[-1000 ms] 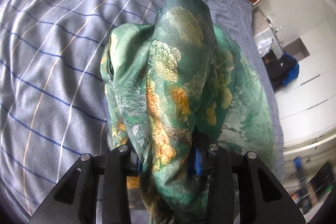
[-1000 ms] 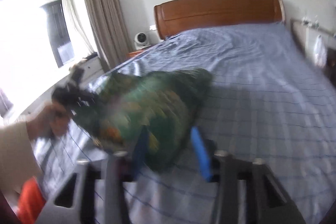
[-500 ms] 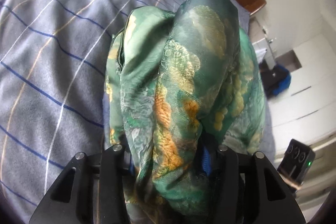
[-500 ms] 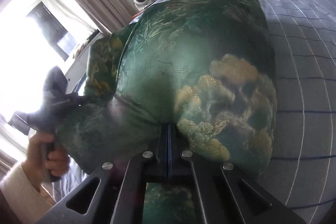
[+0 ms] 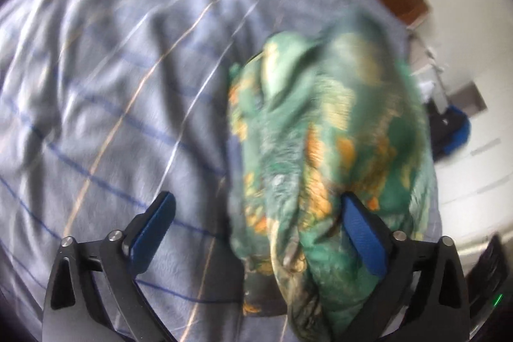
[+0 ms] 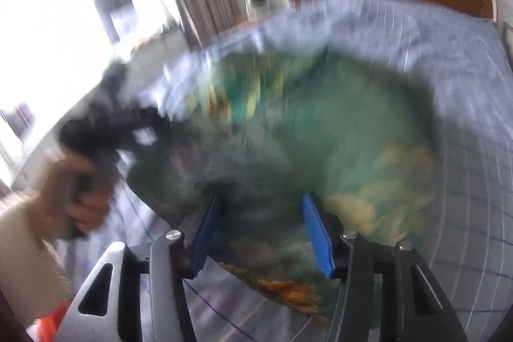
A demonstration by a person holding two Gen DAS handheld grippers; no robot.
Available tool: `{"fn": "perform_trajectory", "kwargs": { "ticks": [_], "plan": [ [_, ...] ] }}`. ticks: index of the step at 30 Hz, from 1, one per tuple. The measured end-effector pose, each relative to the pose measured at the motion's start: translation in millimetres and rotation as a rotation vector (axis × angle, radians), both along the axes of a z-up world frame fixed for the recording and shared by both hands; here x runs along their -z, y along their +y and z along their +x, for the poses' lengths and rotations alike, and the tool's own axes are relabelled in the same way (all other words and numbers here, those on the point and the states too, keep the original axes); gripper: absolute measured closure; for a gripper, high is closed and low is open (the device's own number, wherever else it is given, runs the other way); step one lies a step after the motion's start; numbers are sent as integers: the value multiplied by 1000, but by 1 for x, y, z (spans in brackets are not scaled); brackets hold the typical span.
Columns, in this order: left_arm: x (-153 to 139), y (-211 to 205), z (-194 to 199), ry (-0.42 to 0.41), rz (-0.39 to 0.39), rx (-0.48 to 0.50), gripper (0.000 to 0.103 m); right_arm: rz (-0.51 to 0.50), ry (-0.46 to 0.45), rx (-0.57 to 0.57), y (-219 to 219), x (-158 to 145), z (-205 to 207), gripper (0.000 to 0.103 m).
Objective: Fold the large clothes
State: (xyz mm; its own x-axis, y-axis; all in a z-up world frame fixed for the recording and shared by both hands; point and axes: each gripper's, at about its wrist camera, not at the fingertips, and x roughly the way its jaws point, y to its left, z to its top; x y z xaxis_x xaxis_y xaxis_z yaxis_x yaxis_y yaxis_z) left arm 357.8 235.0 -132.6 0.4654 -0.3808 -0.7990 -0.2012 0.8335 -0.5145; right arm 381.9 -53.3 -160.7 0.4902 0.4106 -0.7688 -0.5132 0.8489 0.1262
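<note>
Both grippers, left (image 5: 253,213) and right (image 6: 261,218), spread wide, gripping nothing; green garment (image 5: 330,149) bunched on bed (image 5: 112,85) at our 1 o'clock. We should regrip opposite edges, spread flat.

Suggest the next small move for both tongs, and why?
Probably draw both tongs back clear of the green garment. The left tongs and the right tongs are open, and the garment sits bunched on the bed, apparently gripped by neither. Blur hides the fold's state.
</note>
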Motion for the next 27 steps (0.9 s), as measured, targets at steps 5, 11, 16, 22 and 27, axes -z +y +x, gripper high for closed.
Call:
{"fn": "perform_trajectory", "kwargs": {
  "ticks": [5, 11, 16, 22, 27],
  "plan": [
    [-26, 16, -21, -96, -19, -20, 2, 46, -68, 34, -10, -22, -31, 36],
    [-71, 1, -67, -188, 304, -21, 1, 83, -123, 137, -62, -50, -75, 3],
    [-81, -27, -101, -220, 605, -8, 1, -38, -101, 323, -97, -40, -86, 3],
    [-96, -54, -120, -291, 767, -4, 1, -100, -27, 418, -141, -25, -113, 3],
    [-105, -70, -122, -312, 805, 8, 1, -30, -24, 470, -173, -29, -130, 3]
  ]
}}
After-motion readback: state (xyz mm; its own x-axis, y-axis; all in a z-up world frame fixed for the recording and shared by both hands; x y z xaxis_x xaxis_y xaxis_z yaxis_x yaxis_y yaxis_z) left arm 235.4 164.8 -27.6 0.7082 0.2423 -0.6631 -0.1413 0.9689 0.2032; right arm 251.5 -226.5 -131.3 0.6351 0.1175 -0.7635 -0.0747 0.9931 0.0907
